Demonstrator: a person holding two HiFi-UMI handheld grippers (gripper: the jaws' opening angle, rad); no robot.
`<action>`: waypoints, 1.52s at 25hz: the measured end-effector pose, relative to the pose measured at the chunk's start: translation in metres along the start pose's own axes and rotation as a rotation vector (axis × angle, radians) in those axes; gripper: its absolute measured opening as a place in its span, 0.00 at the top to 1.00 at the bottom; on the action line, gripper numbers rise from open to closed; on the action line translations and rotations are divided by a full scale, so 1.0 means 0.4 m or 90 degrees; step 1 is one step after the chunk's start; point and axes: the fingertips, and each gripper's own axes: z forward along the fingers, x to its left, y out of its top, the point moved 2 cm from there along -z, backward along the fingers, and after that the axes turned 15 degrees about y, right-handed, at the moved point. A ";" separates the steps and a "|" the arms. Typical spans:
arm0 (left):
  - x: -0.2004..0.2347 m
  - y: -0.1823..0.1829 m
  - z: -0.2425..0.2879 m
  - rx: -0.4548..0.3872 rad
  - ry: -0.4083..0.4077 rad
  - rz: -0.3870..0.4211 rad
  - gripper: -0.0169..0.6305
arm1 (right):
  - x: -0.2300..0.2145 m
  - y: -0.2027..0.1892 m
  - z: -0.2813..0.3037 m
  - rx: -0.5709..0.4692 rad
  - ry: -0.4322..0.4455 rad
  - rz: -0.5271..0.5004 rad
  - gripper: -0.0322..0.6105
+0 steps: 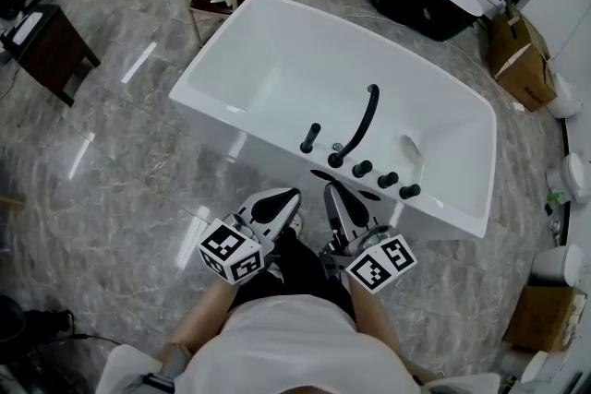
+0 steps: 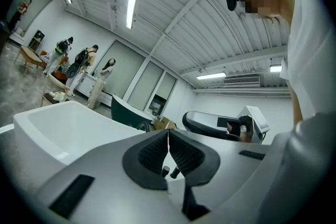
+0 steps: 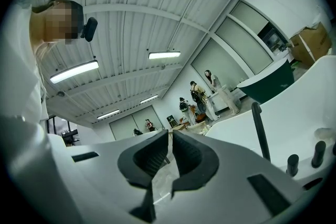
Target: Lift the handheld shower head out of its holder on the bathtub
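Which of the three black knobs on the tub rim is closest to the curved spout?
The leftmost knob in the head view, at the base of the curved spout; the others sit farther right.

White T-shirt (image 1: 295,341), black trousers (image 1: 297,268); grey left gripper (image 1: 288,197) and right gripper (image 1: 332,192), black ribbed pads (image 2: 184,155), black-and-white marker cubes (image 1: 231,251).

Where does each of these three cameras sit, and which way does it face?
Head view: on the person's head, facing steeply down at the bathtub; shows shirt, forearms, left gripper, right gripper.
Left gripper view: rides the left gripper, looks forward over its shut jaws at the bathtub; shirt at right.
Right gripper view: rides the right gripper, looks forward over its shut jaws toward the bathtub; shirt at left.
Shared: all three show the bathtub.
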 end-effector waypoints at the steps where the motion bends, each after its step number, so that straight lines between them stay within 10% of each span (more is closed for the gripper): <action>1: 0.008 0.007 0.014 0.000 0.002 -0.001 0.95 | -0.015 0.006 0.009 0.000 0.000 0.003 0.92; 38: 0.246 0.107 0.417 0.015 0.058 -0.003 0.95 | -0.400 0.096 0.248 0.026 0.048 0.053 0.92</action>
